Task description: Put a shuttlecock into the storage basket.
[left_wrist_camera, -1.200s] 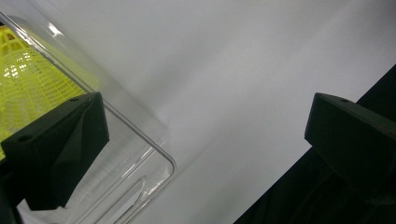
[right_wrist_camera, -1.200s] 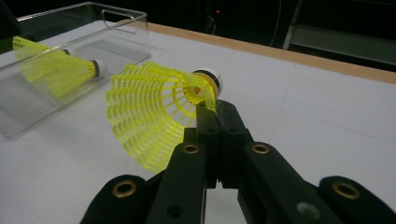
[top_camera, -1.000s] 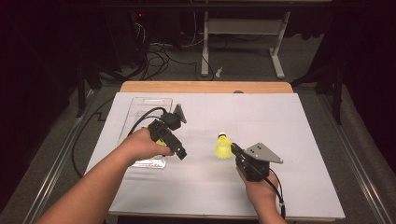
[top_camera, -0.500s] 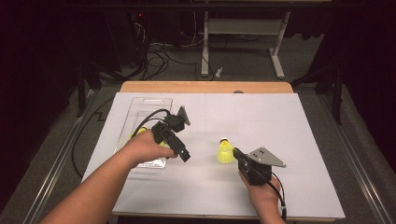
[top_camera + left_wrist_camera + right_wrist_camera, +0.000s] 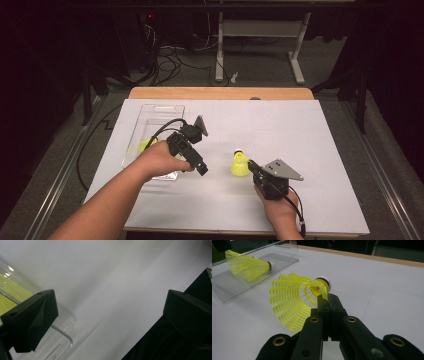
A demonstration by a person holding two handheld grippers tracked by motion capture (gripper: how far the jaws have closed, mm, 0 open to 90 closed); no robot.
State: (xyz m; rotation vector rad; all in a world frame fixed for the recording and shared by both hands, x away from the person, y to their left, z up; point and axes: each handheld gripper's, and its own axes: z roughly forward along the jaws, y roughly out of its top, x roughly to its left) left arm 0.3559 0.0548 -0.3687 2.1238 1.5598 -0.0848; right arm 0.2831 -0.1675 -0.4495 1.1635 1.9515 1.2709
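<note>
The right tool [image 5: 251, 165] has its jaws closed tight on the rim of a yellow shuttlecock [image 5: 240, 164], pinching the mesh skirt at its edge. In the right gripper view the shuttlecock [image 5: 297, 303] lies on its side just ahead of the jaws, its white cork tip pointing away and its open skirt facing the camera. It sits near the middle of the white worktop [image 5: 310, 140].

The left tool [image 5: 198, 166] has its jaws spread wide with nothing between them; in the left gripper view they frame bare worktop beside the corner of a clear plastic tray [image 5: 63, 336].

A second yellow shuttlecock [image 5: 146, 145] lies in the clear plastic tray [image 5: 155, 111]. From the high view the left hand [image 5: 160, 161] and the tool's body cover most of it, leaving a small yellow patch. The right gripper view shows this second shuttlecock [image 5: 247, 266] far better, lying on its side behind the tray's near wall. The left gripper view catches just a blurred yellow mesh through the plastic at its left edge. Whether the held shuttlecock touches the worktop is hard to tell.
</note>
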